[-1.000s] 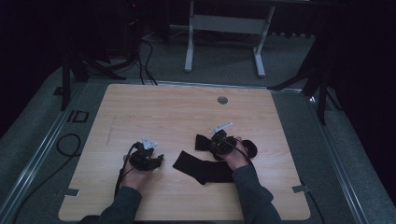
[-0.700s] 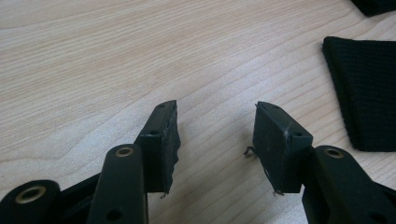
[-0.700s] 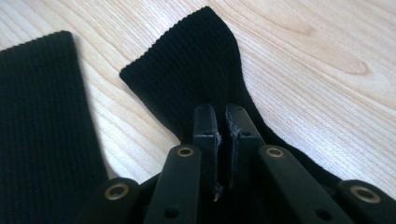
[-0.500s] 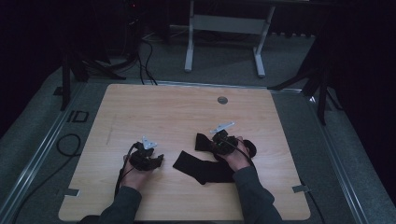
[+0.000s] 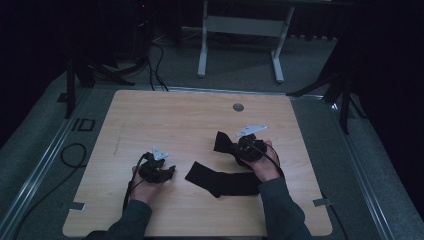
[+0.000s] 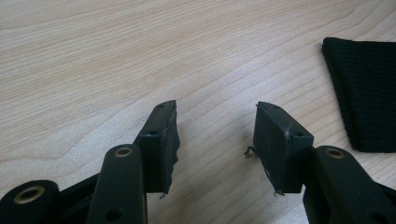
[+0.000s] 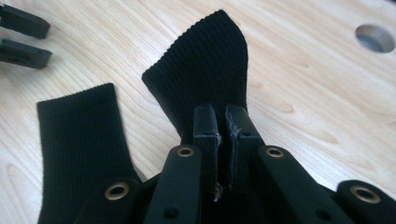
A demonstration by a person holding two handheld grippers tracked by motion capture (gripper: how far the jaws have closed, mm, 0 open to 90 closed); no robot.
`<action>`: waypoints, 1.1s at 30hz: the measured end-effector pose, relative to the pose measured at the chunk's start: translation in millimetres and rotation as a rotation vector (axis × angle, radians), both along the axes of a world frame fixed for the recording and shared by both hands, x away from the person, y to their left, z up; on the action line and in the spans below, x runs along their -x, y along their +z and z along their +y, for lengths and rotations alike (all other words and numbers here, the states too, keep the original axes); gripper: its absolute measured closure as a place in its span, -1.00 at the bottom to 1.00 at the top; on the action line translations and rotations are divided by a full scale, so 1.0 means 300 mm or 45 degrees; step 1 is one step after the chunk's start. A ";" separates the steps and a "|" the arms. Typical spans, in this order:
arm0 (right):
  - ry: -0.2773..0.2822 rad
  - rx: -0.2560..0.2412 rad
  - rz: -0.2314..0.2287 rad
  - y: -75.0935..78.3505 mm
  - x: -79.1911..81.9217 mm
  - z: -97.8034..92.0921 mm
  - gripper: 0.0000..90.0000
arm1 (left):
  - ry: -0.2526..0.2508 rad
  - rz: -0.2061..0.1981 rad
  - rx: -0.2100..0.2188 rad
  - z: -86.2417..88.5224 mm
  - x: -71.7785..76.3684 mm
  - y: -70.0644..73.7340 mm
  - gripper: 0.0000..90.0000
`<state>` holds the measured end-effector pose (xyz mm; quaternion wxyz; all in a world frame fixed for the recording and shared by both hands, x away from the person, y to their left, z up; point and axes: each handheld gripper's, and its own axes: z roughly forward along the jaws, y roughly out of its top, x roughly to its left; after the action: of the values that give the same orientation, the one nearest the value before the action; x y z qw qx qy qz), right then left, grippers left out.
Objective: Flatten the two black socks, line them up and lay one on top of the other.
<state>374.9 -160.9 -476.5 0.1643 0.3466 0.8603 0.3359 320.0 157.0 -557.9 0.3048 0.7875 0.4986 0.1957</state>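
Light wooden table [image 5: 165,120] in a dark room, metal stand legs on the grey floor behind it. A black sock [image 5: 225,180] lies at lower centre of the high view, between both hands. Right gripper [image 7: 221,122]: jaws pressed together on a raised fold of the sock, lower centre of its own view. Left gripper [image 6: 215,130]: jaws wide apart over bare wood, holding nothing, the sock's edge at its right edge
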 end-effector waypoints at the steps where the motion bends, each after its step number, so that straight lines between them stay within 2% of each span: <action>1: 0.006 0.000 -0.015 0.010 0.005 -0.003 0.87 | 0.000 0.000 0.000 0.000 0.000 0.000 0.12; 3: 0.008 0.000 -0.026 0.021 0.011 -0.007 0.87 | 0.000 0.000 0.000 0.000 0.000 0.000 0.12; 12: 0.003 -0.056 -0.173 0.176 0.086 -0.083 0.87 | 0.003 0.000 0.004 -0.001 0.000 0.000 0.12; 16: 0.018 -0.052 -0.220 0.214 0.133 -0.095 0.87 | 0.004 -0.001 0.004 -0.001 0.001 -0.001 0.12; 19: 0.024 -0.066 -0.237 0.230 0.155 -0.100 0.87 | 0.004 -0.001 0.004 -0.001 0.001 0.000 0.12; 21: 0.040 -0.094 -0.245 0.249 0.189 -0.103 0.87 | 0.003 -0.001 0.002 0.000 0.001 0.000 0.12; 23: 0.048 -0.101 -0.243 0.252 0.199 -0.102 0.87 | 0.003 -0.001 0.002 0.000 0.001 0.000 0.12; 24: 0.063 -0.115 -0.209 0.245 0.215 -0.092 0.87 | 0.003 -0.001 0.002 0.000 0.001 0.000 0.12; 25: 0.063 -0.115 -0.209 0.245 0.215 -0.092 0.87 | 0.003 -0.001 0.002 0.000 0.001 0.000 0.12; 26: 0.076 -0.104 -0.176 0.222 0.223 -0.073 0.87 | 0.003 -0.001 0.002 0.000 0.001 0.000 0.12; 28: 0.081 -0.094 -0.147 0.194 0.222 -0.052 0.87 | 0.002 0.001 0.001 0.000 0.001 0.000 0.12; 33: 0.064 -0.117 -0.035 0.100 0.198 0.007 0.87 | 0.001 -0.001 0.001 0.000 0.001 -0.001 0.12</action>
<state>315.4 -158.7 -446.6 0.1517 0.3274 0.8501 0.3836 319.7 157.0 -558.1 0.3054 0.7870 0.4989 0.1960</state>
